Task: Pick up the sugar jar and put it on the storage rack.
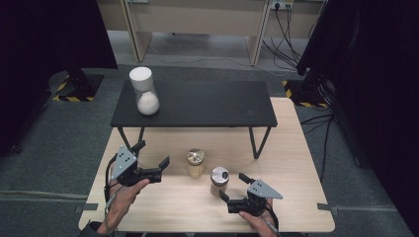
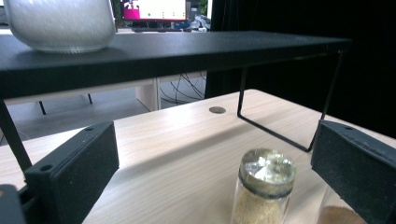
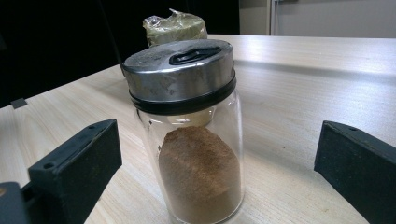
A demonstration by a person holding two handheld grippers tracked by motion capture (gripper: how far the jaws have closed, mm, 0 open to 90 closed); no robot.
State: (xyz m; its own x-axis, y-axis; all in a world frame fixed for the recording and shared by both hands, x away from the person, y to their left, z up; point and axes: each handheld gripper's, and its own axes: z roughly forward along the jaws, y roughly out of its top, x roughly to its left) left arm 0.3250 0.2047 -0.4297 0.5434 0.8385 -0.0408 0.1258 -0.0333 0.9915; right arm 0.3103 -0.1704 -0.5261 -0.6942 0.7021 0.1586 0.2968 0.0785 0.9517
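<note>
1. Standing upright on the wooden desk [image 1: 296,148], two spice jars form the working set: a jar with a steel shaker lid [image 1: 219,180] holding brown powder, and a jar with a foil-wrapped top [image 1: 195,163] holding paler powder.
2. Right gripper [image 1: 236,187]: jaws spread wide, holding nothing. The steel-lidded jar sits just ahead of it, and in the right gripper view [image 3: 196,135] it rises centred between the two jaws, not touching either. Its long axis is vertical, so the jaws would meet its glass sides squarely.
3. Left gripper [image 1: 152,154]: jaws likewise wide apart and empty. The foil-topped jar lies to its front right; in the left gripper view [image 2: 264,191] it stands beyond the jaws, nearer the right-hand one.
4. Nearness: the right gripper is much the closer to the steel-lidded jar; the left is the closer to the foil-topped jar, with a clear gap between them.
5. Black shelf [image 1: 197,106] on wire legs stands at the desk's far side, carrying a clear jar with a white lid [image 1: 144,91], contents white, possibly salt or sugar.
6. Judgement: the next move is probably a short advance and closing of the right jaws.
</note>
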